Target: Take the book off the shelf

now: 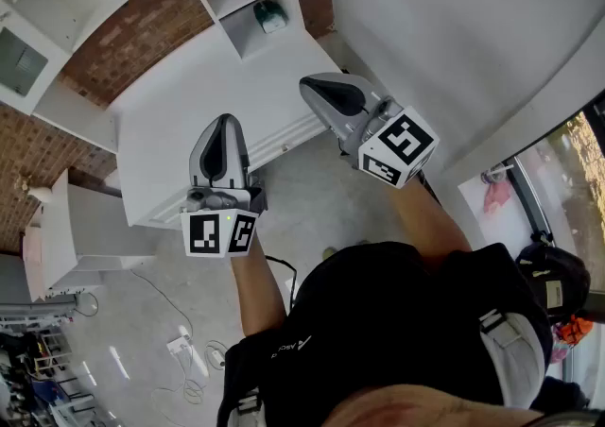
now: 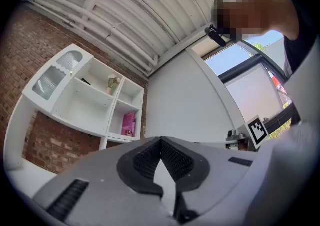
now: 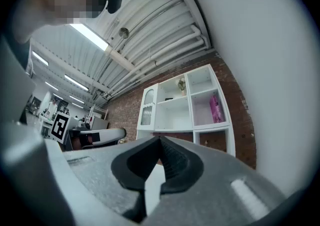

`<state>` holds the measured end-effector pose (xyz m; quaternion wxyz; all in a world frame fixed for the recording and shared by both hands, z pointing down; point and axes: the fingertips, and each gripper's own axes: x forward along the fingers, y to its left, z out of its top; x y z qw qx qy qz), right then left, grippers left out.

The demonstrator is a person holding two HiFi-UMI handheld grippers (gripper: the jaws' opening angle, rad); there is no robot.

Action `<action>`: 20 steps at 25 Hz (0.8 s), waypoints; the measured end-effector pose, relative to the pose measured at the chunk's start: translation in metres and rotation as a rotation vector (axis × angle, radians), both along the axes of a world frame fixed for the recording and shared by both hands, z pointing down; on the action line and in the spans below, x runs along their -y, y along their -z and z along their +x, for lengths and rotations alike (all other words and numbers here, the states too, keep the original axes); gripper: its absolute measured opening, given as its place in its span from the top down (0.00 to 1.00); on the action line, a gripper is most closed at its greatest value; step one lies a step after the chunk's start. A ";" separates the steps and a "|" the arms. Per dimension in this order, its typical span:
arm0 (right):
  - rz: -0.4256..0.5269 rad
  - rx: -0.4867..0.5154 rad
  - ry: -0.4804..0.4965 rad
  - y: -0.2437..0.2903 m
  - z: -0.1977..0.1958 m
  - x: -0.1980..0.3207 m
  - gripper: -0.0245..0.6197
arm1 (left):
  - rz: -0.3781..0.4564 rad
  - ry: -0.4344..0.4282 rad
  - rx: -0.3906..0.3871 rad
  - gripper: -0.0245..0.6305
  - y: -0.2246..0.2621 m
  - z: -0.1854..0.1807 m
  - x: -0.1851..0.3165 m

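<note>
A pink book (image 2: 129,124) stands upright in the right-hand cubby of a white shelf unit (image 2: 75,105) against a brick wall; in the right gripper view the pink book (image 3: 215,108) shows in the same cubby, well away from both grippers. My left gripper (image 1: 224,125) and right gripper (image 1: 318,85) are held side by side in front of the person, pointing toward the shelf. The left gripper's jaws (image 2: 160,141) meet at their tips with nothing between them. The right gripper (image 3: 160,140) is shut too, and holds nothing.
A small potted plant (image 2: 112,83) sits in an upper cubby. A white counter (image 1: 180,123) lies below the grippers, and a greenish object (image 1: 270,15) sits in a cubby beyond it. Cables (image 1: 189,345) trail on the concrete floor. A white wall (image 1: 454,28) rises at the right.
</note>
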<state>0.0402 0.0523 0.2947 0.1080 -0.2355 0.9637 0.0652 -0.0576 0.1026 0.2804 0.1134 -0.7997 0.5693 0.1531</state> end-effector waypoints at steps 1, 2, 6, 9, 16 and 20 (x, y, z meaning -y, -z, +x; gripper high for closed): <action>-0.001 -0.002 -0.002 0.000 -0.004 0.001 0.96 | -0.001 -0.002 0.000 0.96 0.000 -0.003 0.001; -0.001 -0.005 -0.003 -0.001 -0.007 0.001 0.96 | -0.001 -0.004 -0.001 0.96 -0.001 -0.007 0.001; -0.001 -0.011 -0.008 0.000 -0.022 0.004 0.96 | 0.001 -0.013 -0.007 0.96 -0.002 -0.023 0.005; 0.008 0.000 -0.017 0.005 -0.031 0.005 0.96 | 0.011 -0.025 -0.011 0.96 0.000 -0.034 0.007; 0.007 0.024 -0.072 0.017 -0.051 0.014 0.96 | 0.023 -0.066 -0.022 0.96 0.002 -0.065 0.013; 0.008 0.029 -0.098 0.026 -0.056 0.022 0.96 | 0.022 -0.078 -0.038 0.96 0.001 -0.079 0.018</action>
